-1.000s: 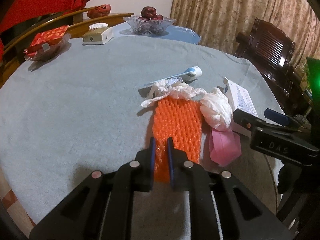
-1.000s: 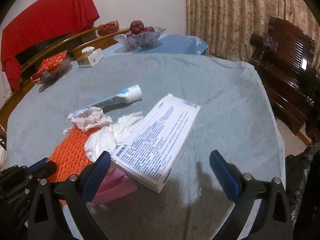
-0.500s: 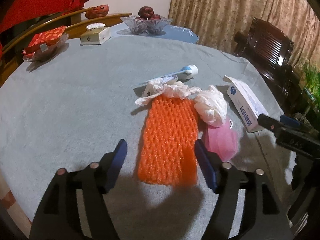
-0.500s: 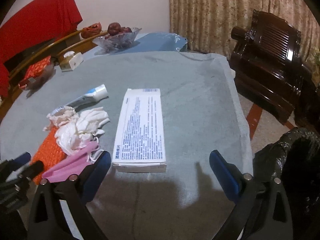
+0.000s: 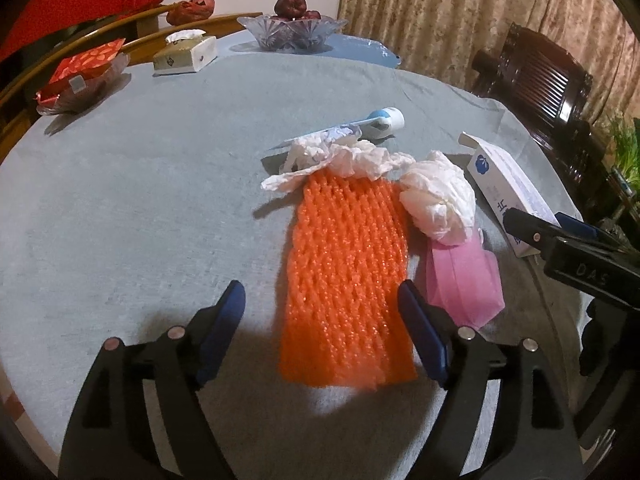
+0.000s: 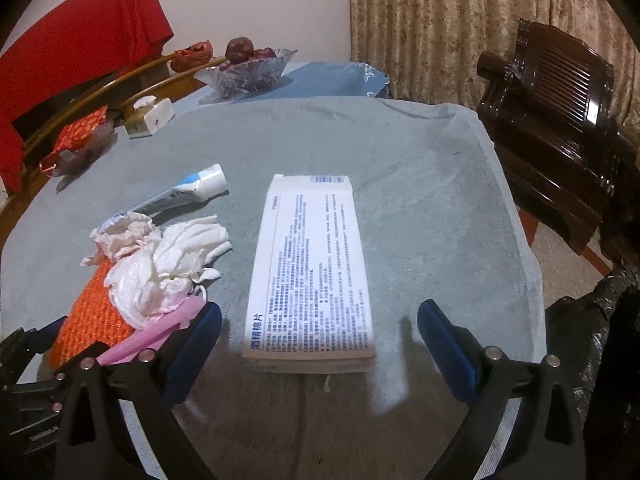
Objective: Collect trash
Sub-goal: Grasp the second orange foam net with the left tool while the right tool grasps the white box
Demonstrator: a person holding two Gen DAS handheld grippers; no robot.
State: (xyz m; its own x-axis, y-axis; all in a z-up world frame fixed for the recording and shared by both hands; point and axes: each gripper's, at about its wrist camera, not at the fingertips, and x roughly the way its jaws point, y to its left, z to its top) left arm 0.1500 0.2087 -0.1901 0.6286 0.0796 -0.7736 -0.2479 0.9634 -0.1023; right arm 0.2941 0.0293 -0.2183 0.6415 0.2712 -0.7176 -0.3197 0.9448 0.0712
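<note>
An orange foam net [image 5: 348, 272] lies on the grey tablecloth [image 5: 140, 200], its near end between the fingers of my open left gripper [image 5: 324, 328]. Crumpled white tissues [image 5: 438, 196], a pink mask [image 5: 464, 276] and a toothpaste tube [image 5: 360, 128] lie beside it. A white printed box [image 6: 312, 272] lies flat in front of my open right gripper [image 6: 320, 340], its near end between the fingers. The net [image 6: 92, 316], tissues [image 6: 160, 268], mask [image 6: 160, 332] and tube [image 6: 184, 192] also show in the right wrist view.
A glass fruit bowl [image 5: 292, 32], a tissue box [image 5: 186, 54] and a red packet in a dish [image 5: 80, 76] stand at the table's far side. A dark wooden chair [image 6: 560, 120] stands to the right. A black trash bag [image 6: 600, 340] sits off the table's right edge.
My left gripper opened, letting go of the orange net, and now straddles its near end. The white box went from tilted to lying flat before my right gripper.
</note>
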